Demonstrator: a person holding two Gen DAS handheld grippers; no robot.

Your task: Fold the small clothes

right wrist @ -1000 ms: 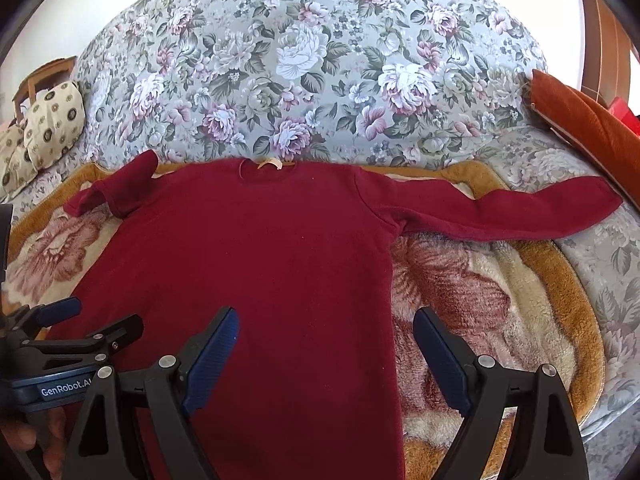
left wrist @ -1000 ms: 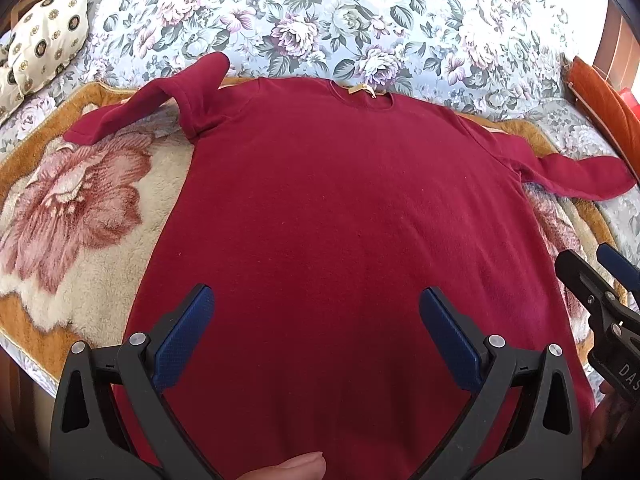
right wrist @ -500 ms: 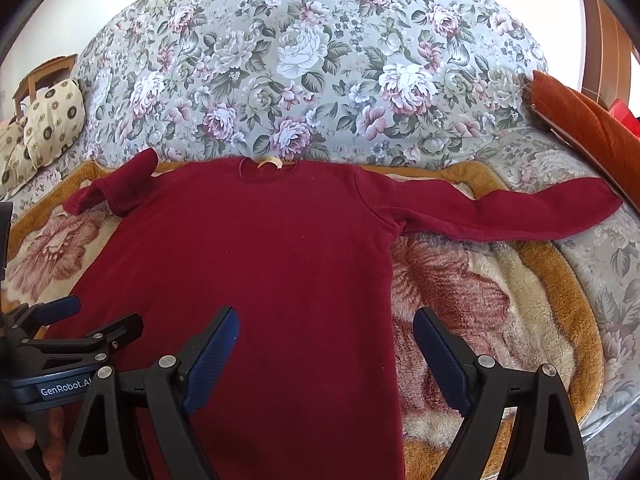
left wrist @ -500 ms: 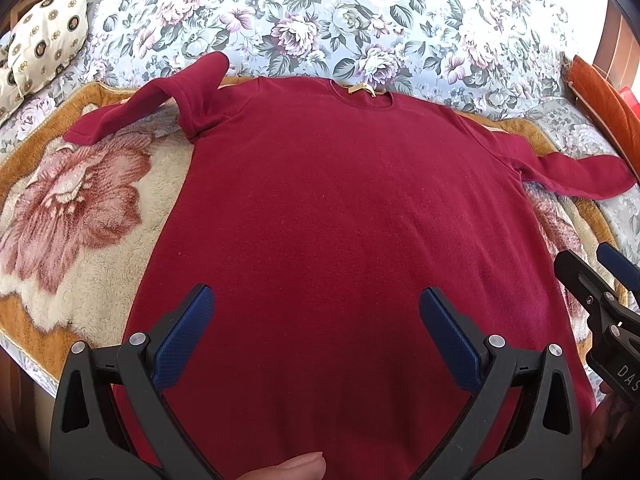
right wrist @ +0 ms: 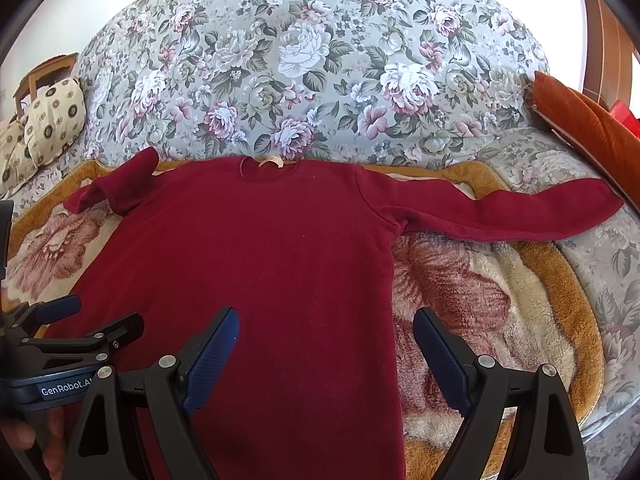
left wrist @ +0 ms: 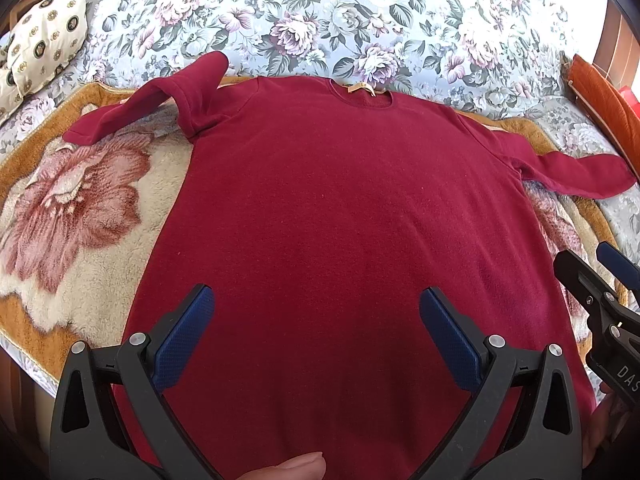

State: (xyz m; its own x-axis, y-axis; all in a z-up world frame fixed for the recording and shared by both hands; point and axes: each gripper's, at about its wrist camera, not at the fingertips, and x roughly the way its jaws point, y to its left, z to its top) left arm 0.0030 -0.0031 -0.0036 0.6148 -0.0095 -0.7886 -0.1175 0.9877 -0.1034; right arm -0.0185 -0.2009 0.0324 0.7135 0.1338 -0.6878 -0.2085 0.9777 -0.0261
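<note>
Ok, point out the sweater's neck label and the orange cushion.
neck label (left wrist: 360, 89): left wrist view, middle of the tan tag inside the collar.
orange cushion (right wrist: 580, 116): right wrist view, its upper face.

We see a dark red sweater (left wrist: 340, 220) of soft, matt knit cloth lying on a plush, fuzzy blanket (left wrist: 80, 216). Upper frame, the floral bedspread (left wrist: 360, 12) looks smooth woven. Each tool, left (left wrist: 316, 336) and right (right wrist: 326, 354), has matt black plastic arms, textured blue pads (left wrist: 182, 338) and shiny metal rivets.
</note>
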